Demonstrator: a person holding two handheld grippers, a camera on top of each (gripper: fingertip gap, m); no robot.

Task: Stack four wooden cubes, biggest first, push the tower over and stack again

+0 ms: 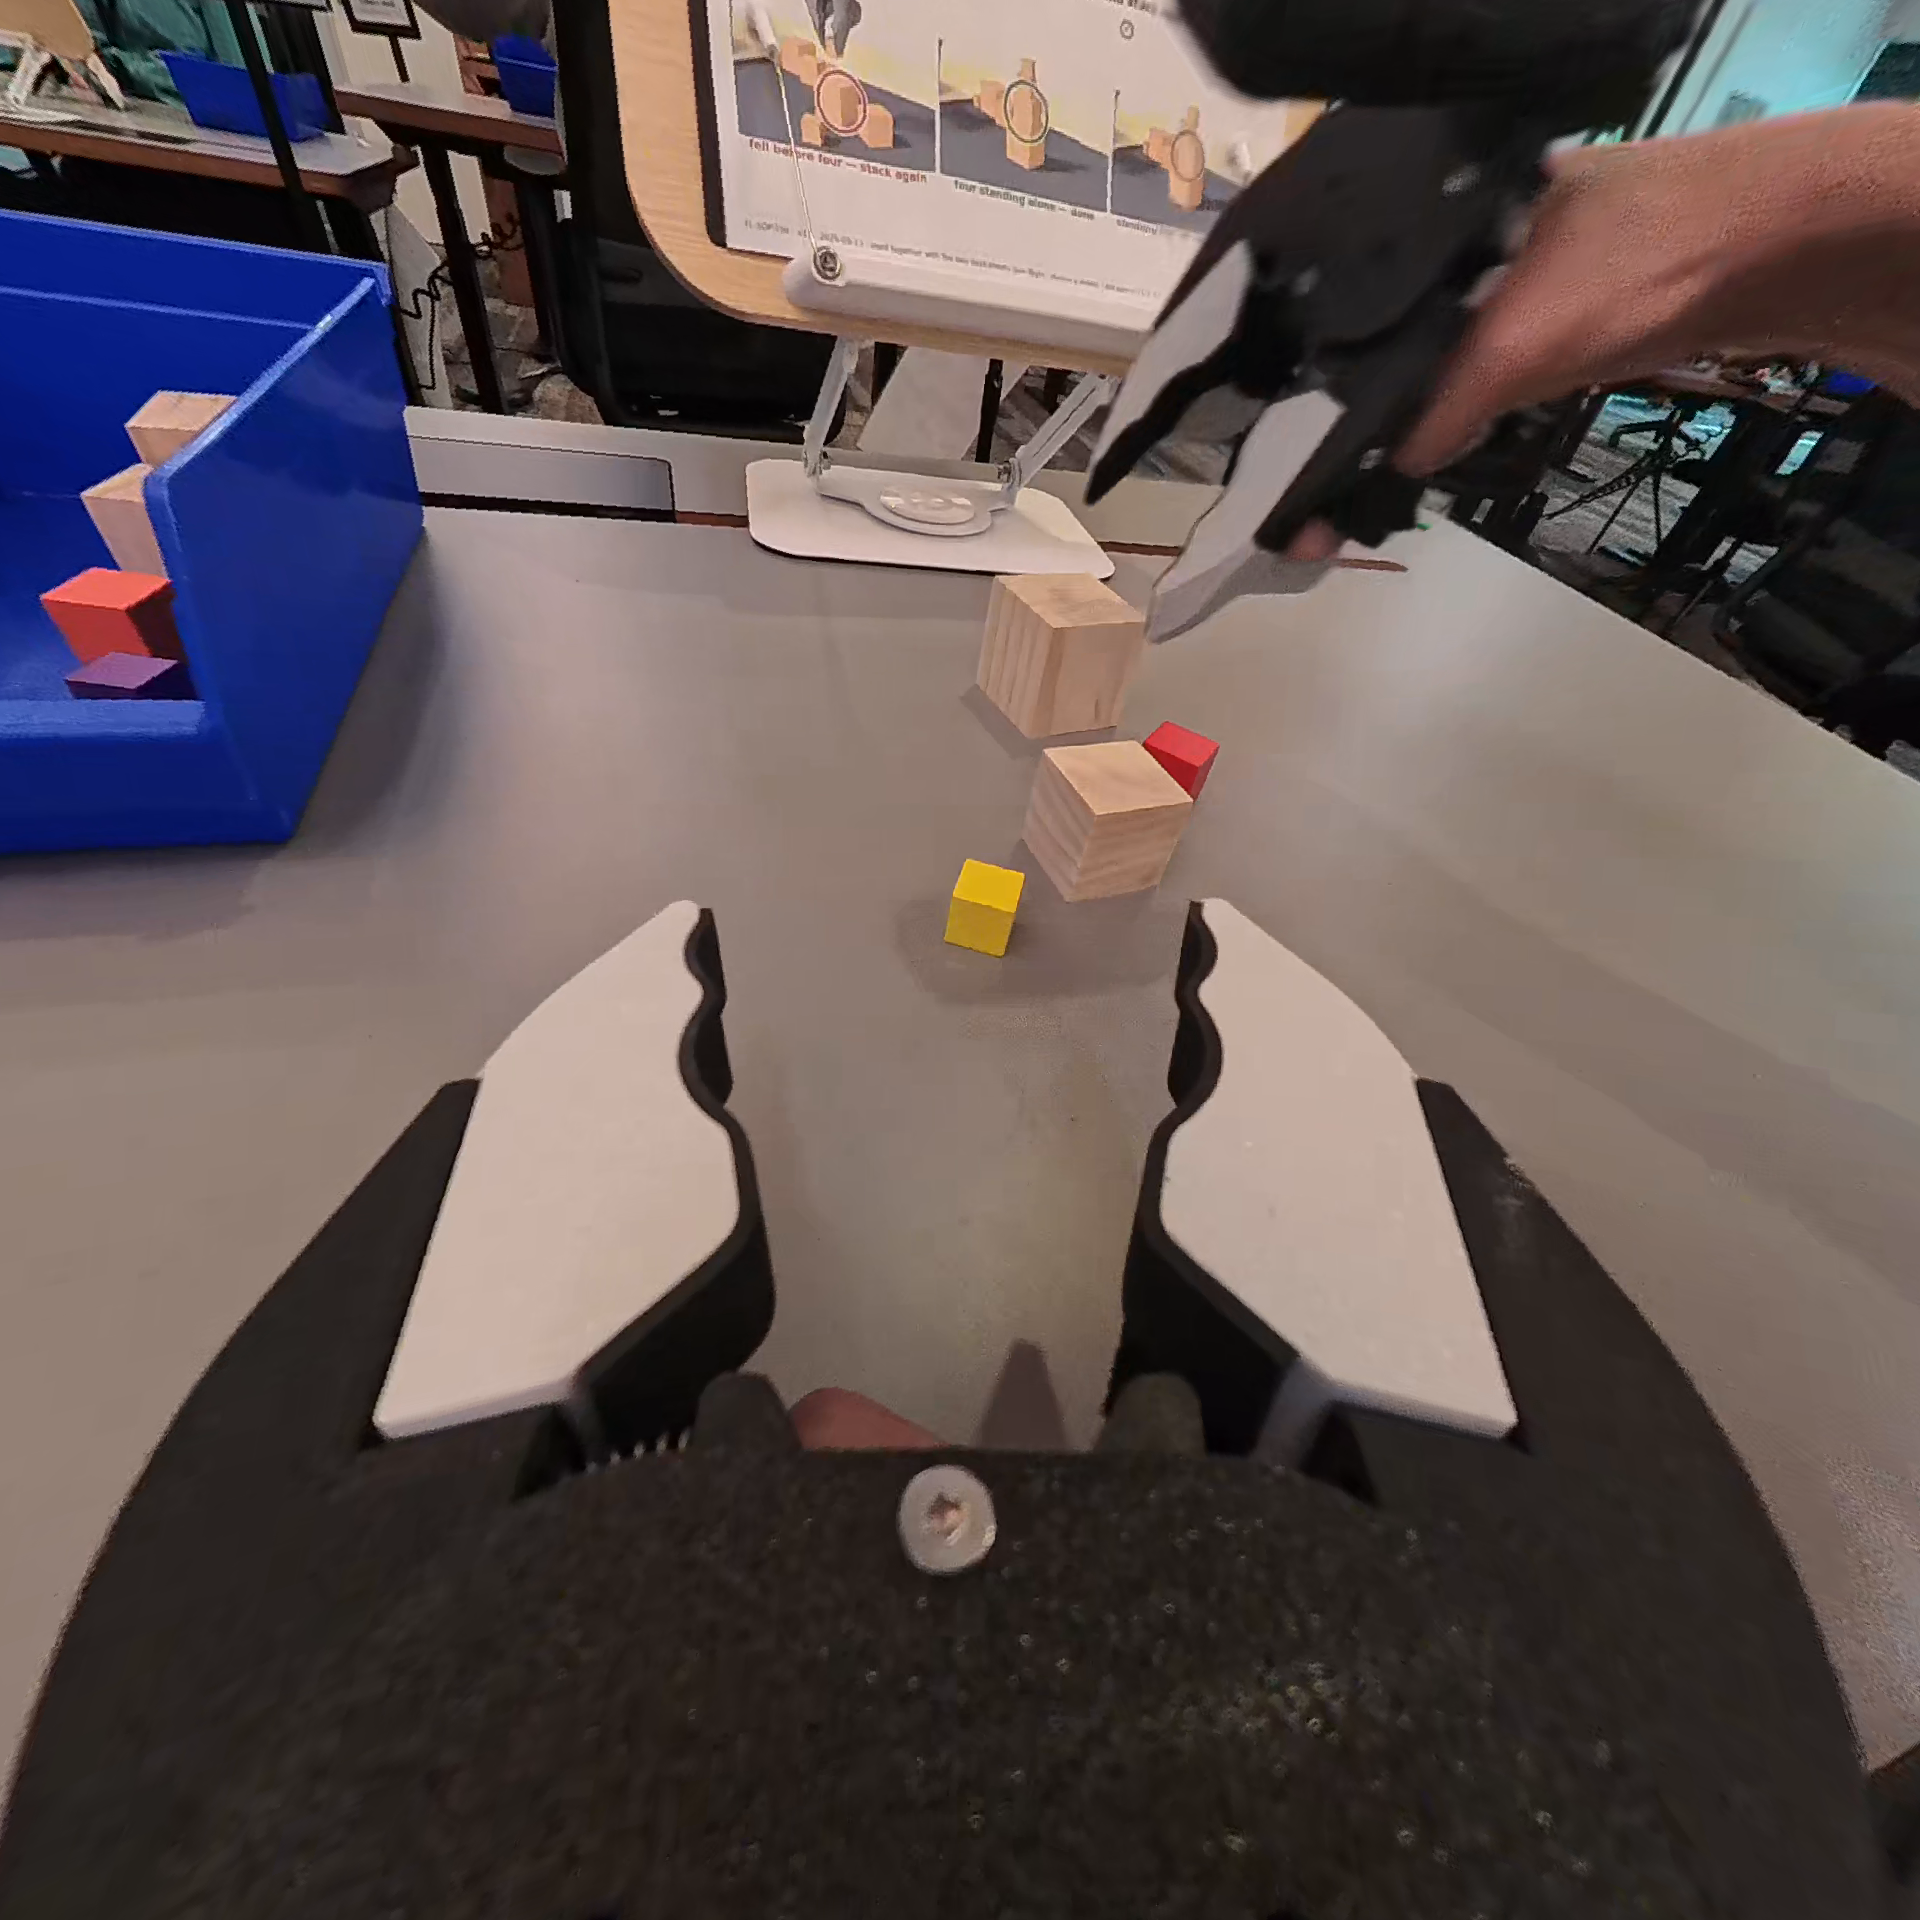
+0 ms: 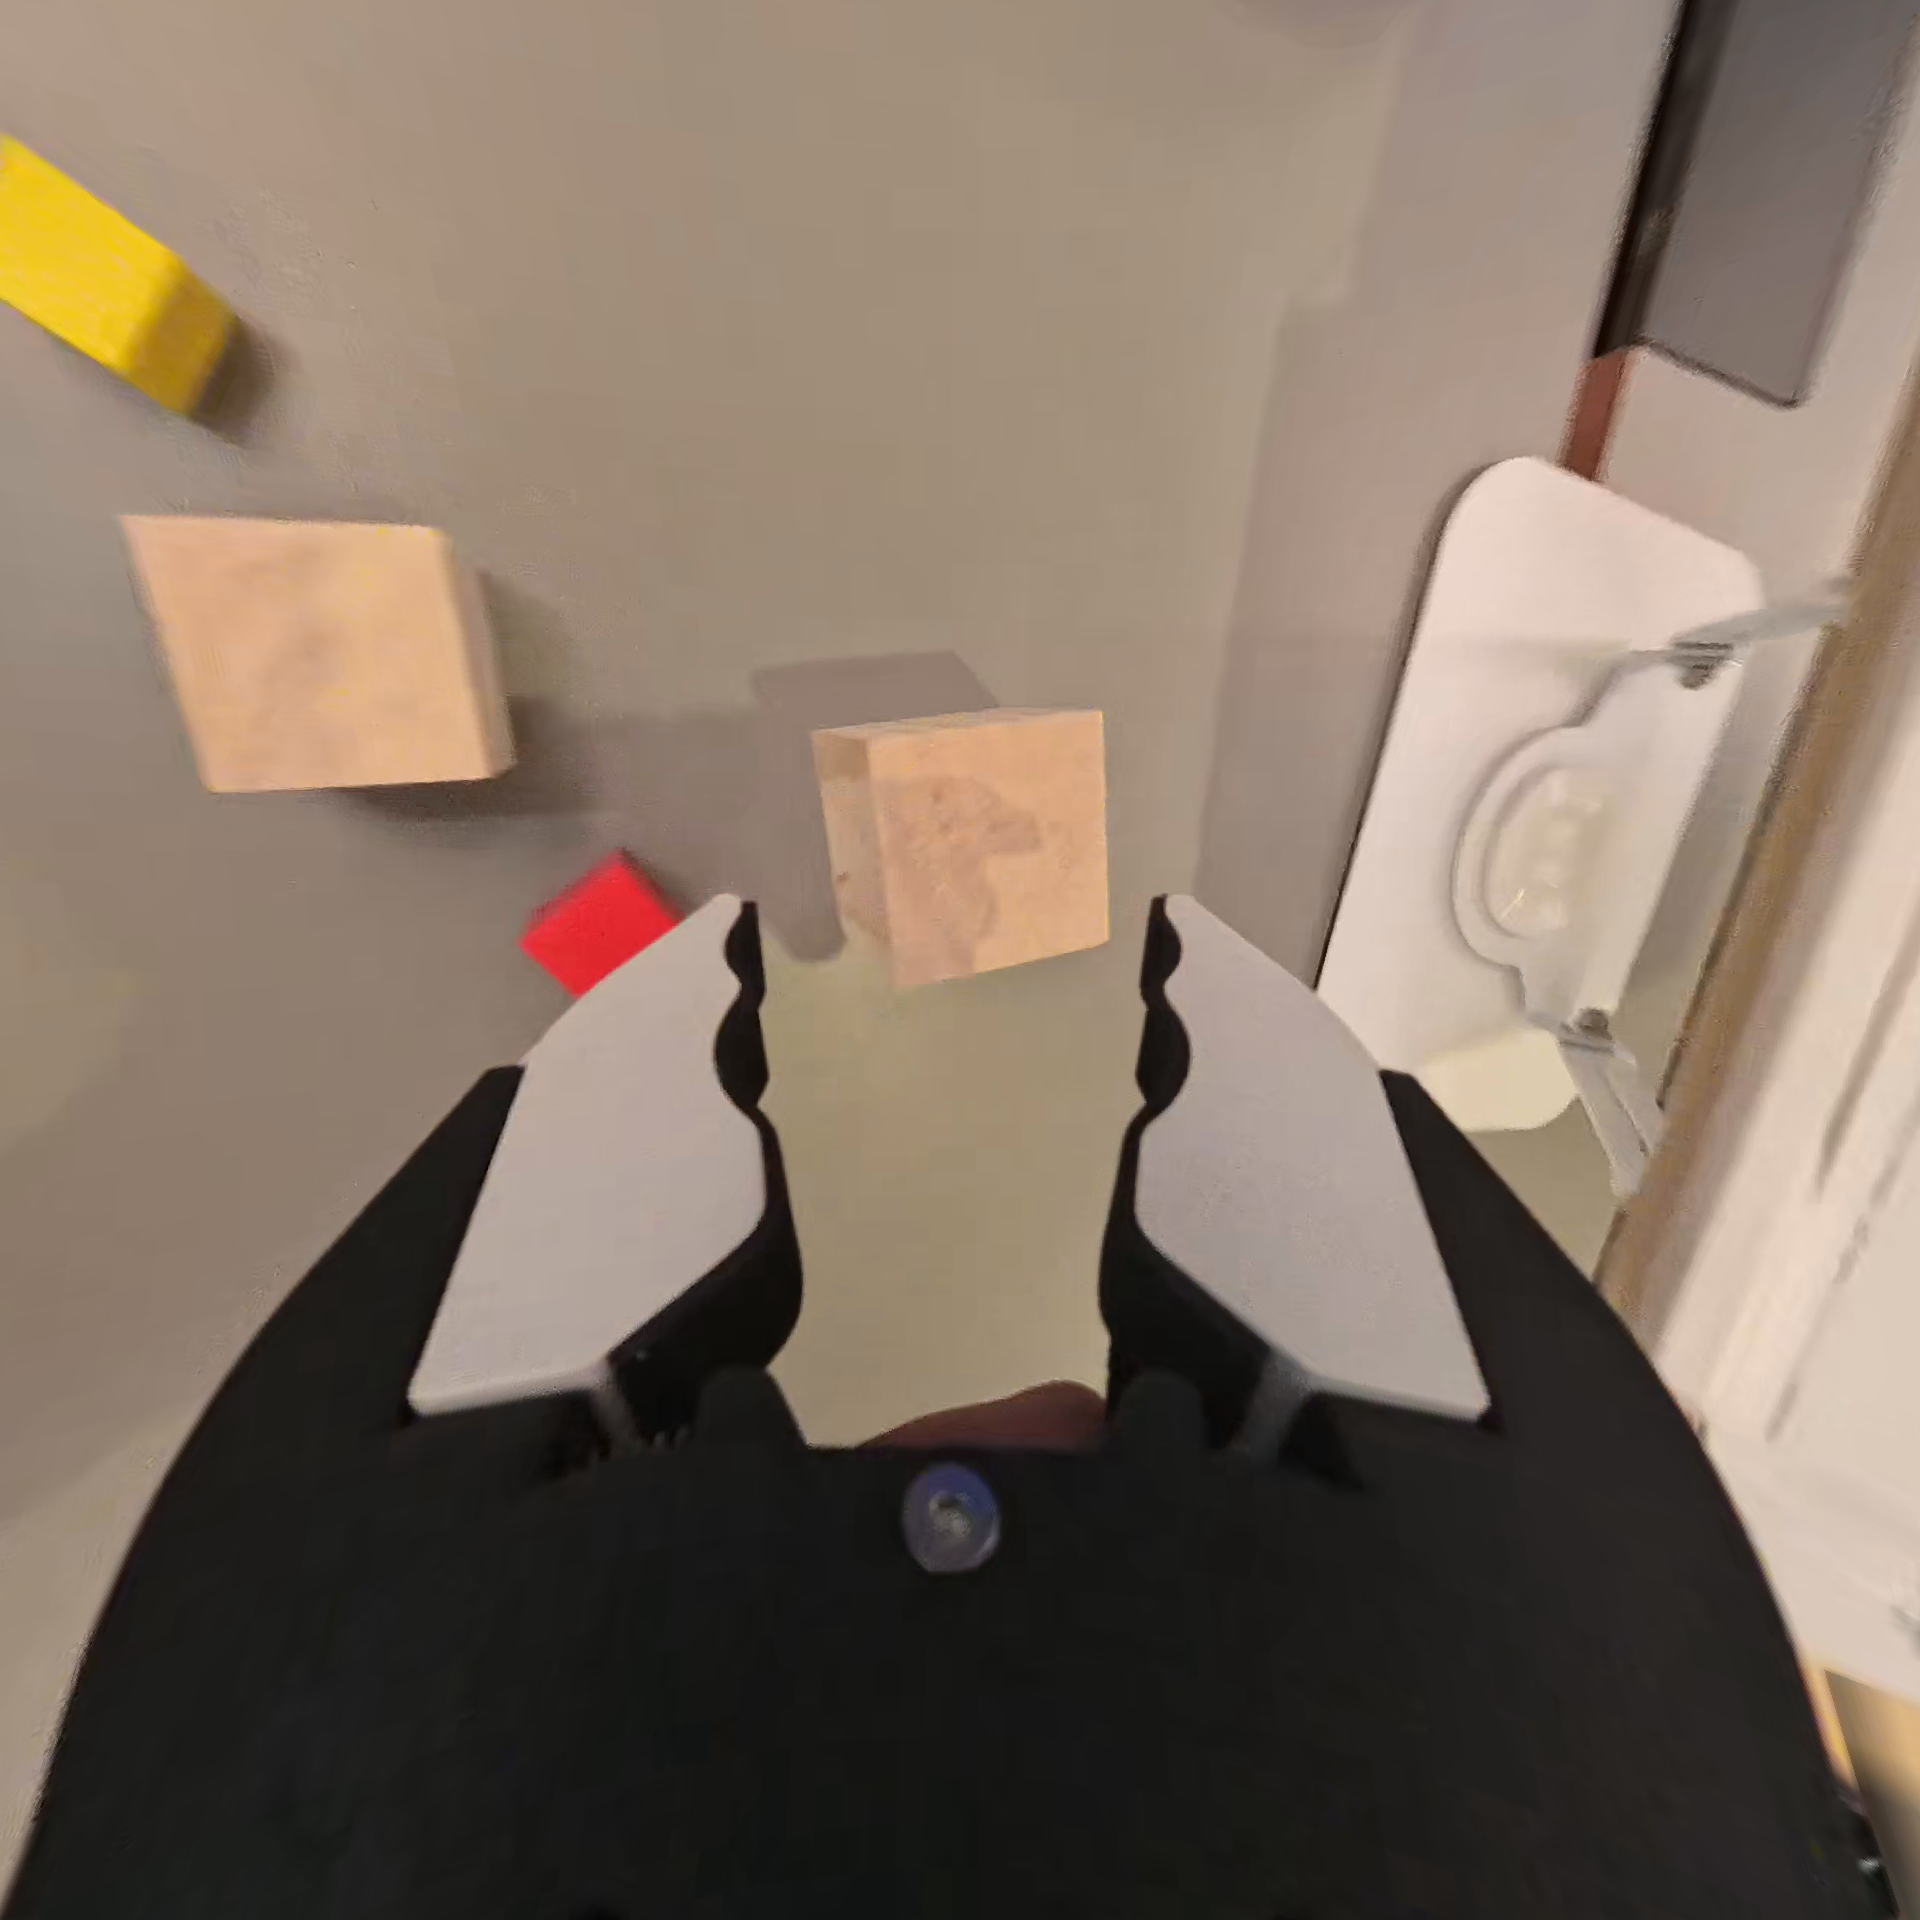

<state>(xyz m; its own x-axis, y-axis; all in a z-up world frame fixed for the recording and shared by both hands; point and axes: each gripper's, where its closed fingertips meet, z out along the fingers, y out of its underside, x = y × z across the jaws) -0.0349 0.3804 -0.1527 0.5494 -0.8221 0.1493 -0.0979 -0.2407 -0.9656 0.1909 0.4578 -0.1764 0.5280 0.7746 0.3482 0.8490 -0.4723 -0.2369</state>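
Hovering with jaws spread and empty, your right gripper (image 2: 951, 935) had the largest wooden cube (image 2: 971, 847) just beyond its fingertips, mid-frame. Your left gripper (image 1: 951, 935), also spread, sat farther back.

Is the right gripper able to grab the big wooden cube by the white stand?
Probably yes. The right gripper hangs above the big wooden cube with its jaws open wide, and nothing sits between them. The small red cube lies off to the side, out of the way.
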